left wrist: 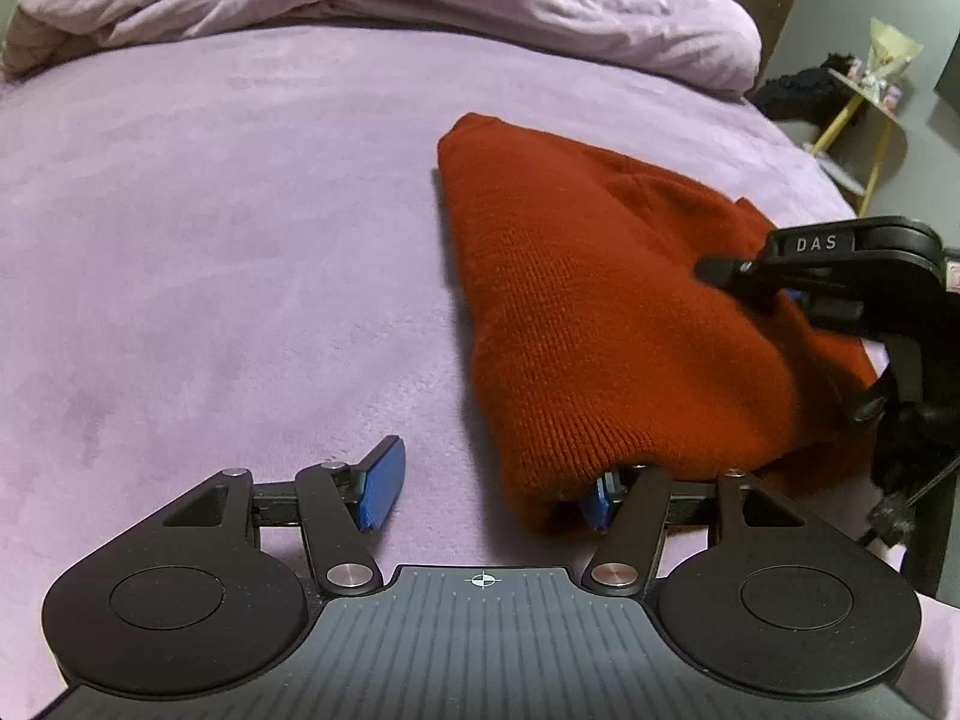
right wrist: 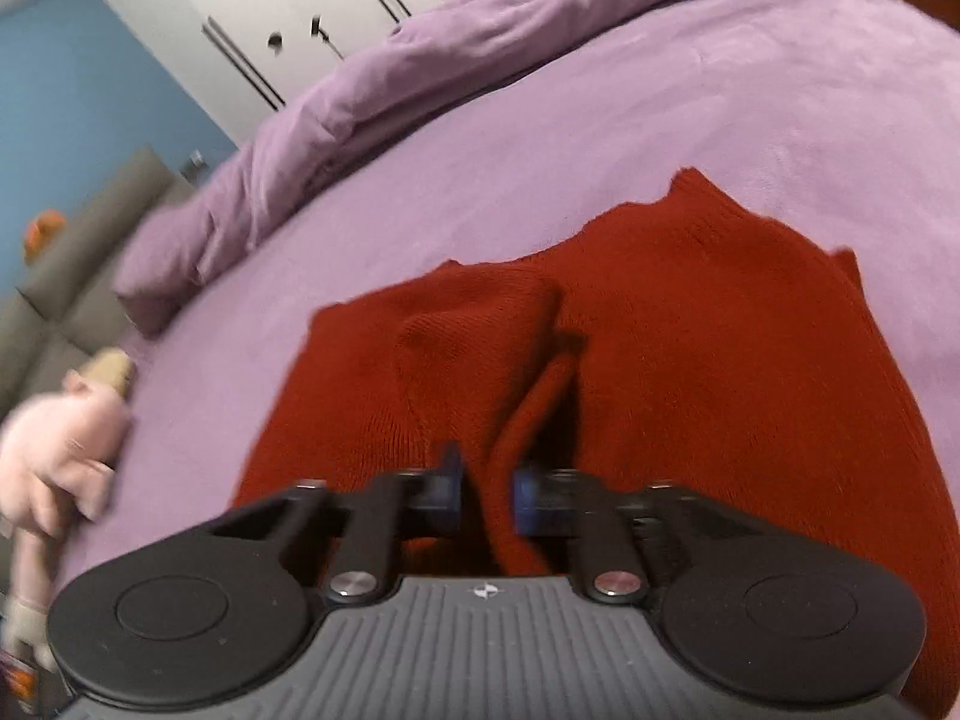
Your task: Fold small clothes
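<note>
A rust-red knitted garment lies folded on the purple bed cover. My left gripper is open at its near left corner; the left blue pad is bare on the cover, and the right pad is tucked under the garment's edge. My right gripper is shut on a raised fold of the red garment, pinched between its blue pads. The right gripper also shows in the left wrist view, low on the garment's right side.
A rumpled purple duvet lies along the far side of the bed. A pink plush toy sits at the bed's left edge. A yellow-legged side table stands on the floor past the right edge. White wardrobes stand behind.
</note>
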The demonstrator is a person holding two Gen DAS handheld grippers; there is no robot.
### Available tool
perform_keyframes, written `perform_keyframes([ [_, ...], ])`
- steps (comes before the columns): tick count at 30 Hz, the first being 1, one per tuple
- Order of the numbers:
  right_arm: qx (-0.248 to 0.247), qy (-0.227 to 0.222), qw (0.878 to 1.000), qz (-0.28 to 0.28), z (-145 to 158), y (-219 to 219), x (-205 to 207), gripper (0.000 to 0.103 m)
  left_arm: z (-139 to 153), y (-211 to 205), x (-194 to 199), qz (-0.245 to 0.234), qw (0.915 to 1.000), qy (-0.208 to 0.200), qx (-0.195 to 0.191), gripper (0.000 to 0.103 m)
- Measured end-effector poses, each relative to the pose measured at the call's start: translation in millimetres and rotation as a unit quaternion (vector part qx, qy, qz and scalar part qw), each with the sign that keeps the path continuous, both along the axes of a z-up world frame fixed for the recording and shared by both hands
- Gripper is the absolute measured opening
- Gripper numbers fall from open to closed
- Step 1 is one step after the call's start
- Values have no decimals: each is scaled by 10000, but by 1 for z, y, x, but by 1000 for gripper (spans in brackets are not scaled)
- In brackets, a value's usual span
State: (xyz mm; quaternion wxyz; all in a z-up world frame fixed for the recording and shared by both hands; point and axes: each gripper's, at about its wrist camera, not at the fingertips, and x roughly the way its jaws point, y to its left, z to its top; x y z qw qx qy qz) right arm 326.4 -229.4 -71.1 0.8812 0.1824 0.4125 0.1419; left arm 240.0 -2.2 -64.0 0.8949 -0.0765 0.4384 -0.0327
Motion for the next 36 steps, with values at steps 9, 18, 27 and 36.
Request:
perform_keyframes([
  [9, -1465, -1293, 9807, 110, 57, -6, -30, 10, 17, -29, -6, -241, 9993, -240, 121, 64],
  [18, -1929, -813, 9775, -271, 27, -42, -17, 11, 3, -50, 3, -530, 9986, 42, -78, 67],
  [27, -529, -621, 9922, -944, 33, -98, -73, 54, 0, -38, 1, -339, 9989, 149, -271, 67],
  [36, 186, -79, 9945, -1031, 12, -100, -101, 47, 2, -46, 2, -280, 9992, 227, -183, 66],
])
